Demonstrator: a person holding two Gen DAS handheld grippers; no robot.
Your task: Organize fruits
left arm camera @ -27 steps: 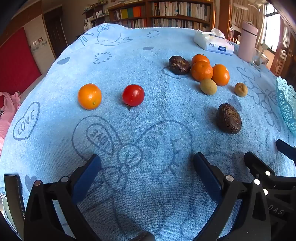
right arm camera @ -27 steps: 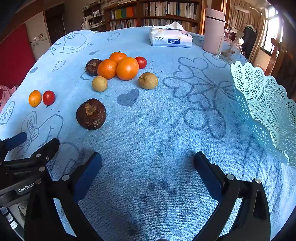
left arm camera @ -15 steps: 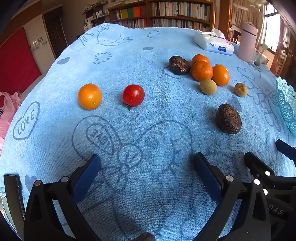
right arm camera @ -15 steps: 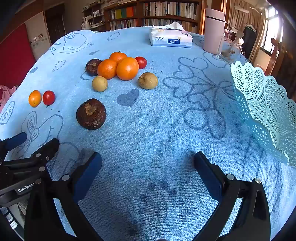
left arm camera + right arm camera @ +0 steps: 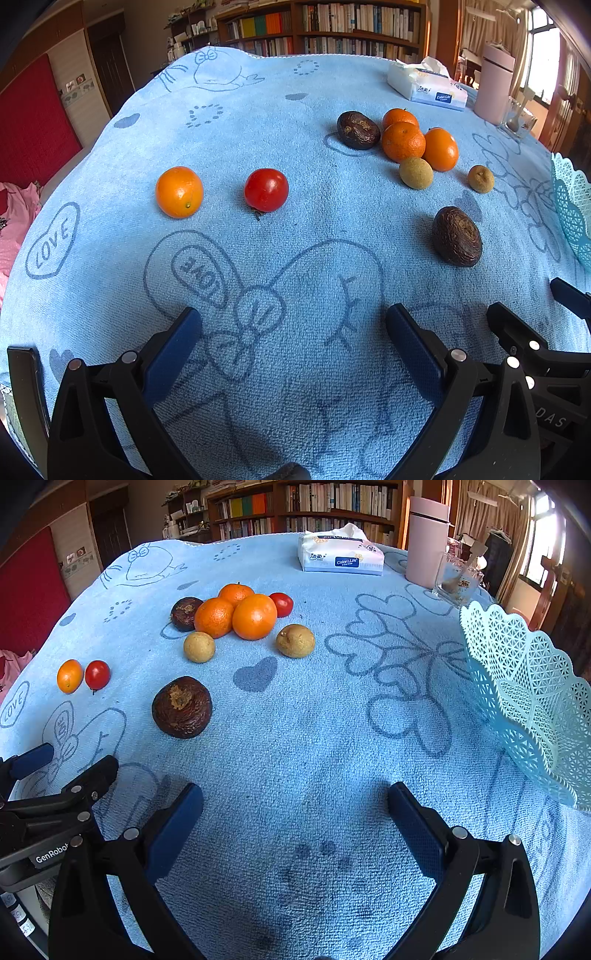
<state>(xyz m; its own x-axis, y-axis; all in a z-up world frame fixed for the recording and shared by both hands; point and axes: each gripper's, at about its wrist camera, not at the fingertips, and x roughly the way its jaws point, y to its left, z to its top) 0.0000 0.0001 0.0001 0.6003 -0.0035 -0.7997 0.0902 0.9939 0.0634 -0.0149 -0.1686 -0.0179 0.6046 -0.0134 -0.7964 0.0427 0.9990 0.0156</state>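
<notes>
Fruits lie on a blue towel. A small orange fruit [image 5: 179,192] and a red tomato [image 5: 266,189] sit ahead of my left gripper [image 5: 293,332], which is open and empty. A dark wrinkled fruit [image 5: 457,236] lies to its right, also in the right wrist view [image 5: 181,707]. Farther back, three oranges [image 5: 236,614], another dark fruit [image 5: 184,613], a second tomato [image 5: 282,604] and two tan fruits [image 5: 199,647] [image 5: 295,641] cluster. A pale blue lattice basket [image 5: 532,701] stands at right. My right gripper [image 5: 295,812] is open and empty.
A tissue pack [image 5: 340,557], a pink cylinder [image 5: 426,542] and a glass jar [image 5: 458,579] stand at the far edge. Bookshelves are behind the table. The left gripper's body [image 5: 48,812] sits close to the right gripper's left side.
</notes>
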